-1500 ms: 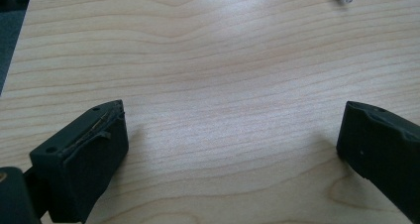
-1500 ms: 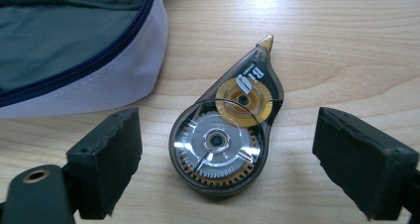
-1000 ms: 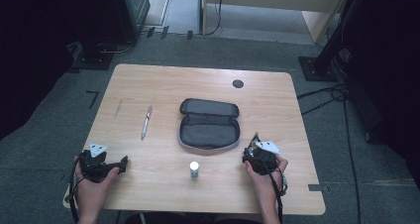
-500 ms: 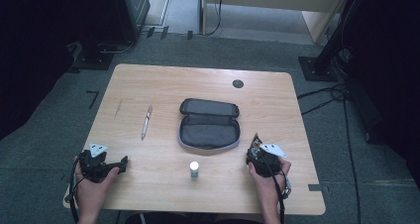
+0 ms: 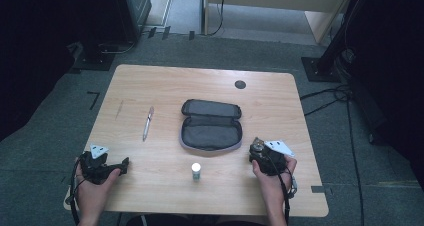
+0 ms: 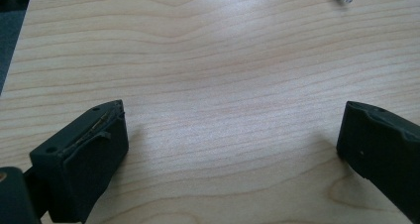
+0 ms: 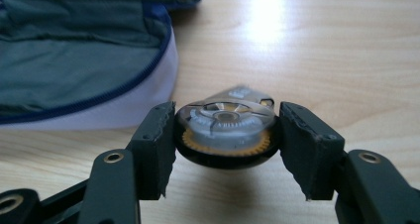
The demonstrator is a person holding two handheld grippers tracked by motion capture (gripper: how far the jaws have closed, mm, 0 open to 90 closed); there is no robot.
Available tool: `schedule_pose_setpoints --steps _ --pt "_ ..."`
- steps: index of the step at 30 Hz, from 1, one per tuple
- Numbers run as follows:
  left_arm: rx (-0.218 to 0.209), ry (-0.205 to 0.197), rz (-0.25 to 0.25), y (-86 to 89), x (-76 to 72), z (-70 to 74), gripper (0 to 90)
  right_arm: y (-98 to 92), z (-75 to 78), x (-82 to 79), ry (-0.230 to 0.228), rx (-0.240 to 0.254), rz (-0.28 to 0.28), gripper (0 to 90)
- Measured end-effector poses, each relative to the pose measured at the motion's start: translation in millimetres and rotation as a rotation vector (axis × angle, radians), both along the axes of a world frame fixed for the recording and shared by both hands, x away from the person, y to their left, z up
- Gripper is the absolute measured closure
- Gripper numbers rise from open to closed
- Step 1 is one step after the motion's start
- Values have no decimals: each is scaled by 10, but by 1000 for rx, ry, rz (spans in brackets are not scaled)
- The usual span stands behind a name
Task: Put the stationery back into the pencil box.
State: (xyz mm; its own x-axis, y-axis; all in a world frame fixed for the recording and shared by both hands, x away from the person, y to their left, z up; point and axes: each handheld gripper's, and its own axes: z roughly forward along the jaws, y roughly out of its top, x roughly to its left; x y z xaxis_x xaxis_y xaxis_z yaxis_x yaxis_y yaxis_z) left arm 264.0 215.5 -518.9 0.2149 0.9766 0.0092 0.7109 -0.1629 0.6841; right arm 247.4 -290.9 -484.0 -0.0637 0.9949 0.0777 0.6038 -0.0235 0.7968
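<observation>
gripping a small round correction-tape dispenser [image 7: 225,132], the right gripper [image 7: 227,135] is standing about half closed, its two pads pressing on opposite sides of the clear, geared casing. compared with a second ago in the high view, the right hand [image 5: 272,178] is sitting slightly differently beside the open pencil case [image 5: 211,126], and the shadow under the dispenser in the right gripper view suggests it is now coming clear of the table [image 5: 165,86] rather than resting on it. the jaws are looking the same as before, so the grip is most likely settled and the carry is beginning.

that is probably meaning the pick is done and the next part is moving the dispenser toward the case, which is lying unzipped just beside the gripper, its grey lining facing up.

meanwhile the left gripper [image 6: 233,144] is resting at the near left corner of the table, unmoved since the earlier pictures, with its jaws standing wide apart and nothing between them but bare wood. a pen [image 5: 148,122] is lying to the left of the case and a small white-capped bottle [image 5: 196,171] is standing in front of it, both untouched.
</observation>
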Motion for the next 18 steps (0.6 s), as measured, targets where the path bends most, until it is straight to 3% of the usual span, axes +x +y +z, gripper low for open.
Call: schedule_pose_setpoints --steps 18 --pt "0 0 0 0 0 0 0 170 318 136 -61 9 53 414"
